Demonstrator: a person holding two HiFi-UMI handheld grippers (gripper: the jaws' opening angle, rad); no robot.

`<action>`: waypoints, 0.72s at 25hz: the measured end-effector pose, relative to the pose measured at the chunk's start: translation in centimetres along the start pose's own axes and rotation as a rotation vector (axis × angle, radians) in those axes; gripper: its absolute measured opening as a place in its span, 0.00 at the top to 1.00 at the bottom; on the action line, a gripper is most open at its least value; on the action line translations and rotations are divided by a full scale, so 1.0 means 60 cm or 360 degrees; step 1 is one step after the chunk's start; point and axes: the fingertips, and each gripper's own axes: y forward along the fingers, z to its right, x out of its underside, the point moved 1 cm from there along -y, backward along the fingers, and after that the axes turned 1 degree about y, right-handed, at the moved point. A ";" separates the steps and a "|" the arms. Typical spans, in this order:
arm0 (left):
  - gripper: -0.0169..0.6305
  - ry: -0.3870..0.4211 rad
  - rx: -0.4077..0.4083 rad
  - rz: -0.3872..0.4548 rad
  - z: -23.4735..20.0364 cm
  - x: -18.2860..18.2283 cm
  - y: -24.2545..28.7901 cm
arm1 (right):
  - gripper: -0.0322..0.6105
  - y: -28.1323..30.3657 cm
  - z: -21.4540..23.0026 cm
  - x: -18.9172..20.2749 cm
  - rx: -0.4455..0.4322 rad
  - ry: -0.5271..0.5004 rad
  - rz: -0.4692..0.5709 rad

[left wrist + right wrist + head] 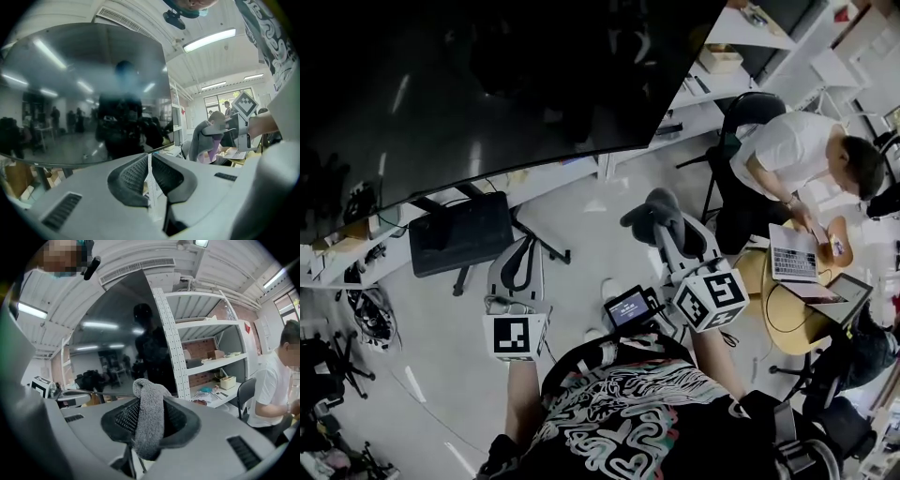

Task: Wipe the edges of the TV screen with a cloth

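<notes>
One grey cloth in right tool

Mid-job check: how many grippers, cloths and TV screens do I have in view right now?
Grippers: 2 (left gripper shut, empty; right gripper shut on the cloth)
Cloth: 1
TV screen: 1
Total: 4
</notes>
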 end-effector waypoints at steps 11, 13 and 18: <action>0.92 0.0009 0.0039 -0.0051 0.011 -0.008 0.111 | 0.76 0.077 0.077 -0.017 -0.0027 0.0008 -0.0045; 0.92 0.0020 0.0044 -0.0054 0.012 -0.014 0.130 | 0.76 0.092 0.093 -0.018 -0.0027 -0.0011 -0.0066; 0.92 0.0011 0.0016 -0.0075 0.013 -0.018 0.175 | 0.76 0.125 0.135 -0.020 -0.0035 -0.0007 -0.0095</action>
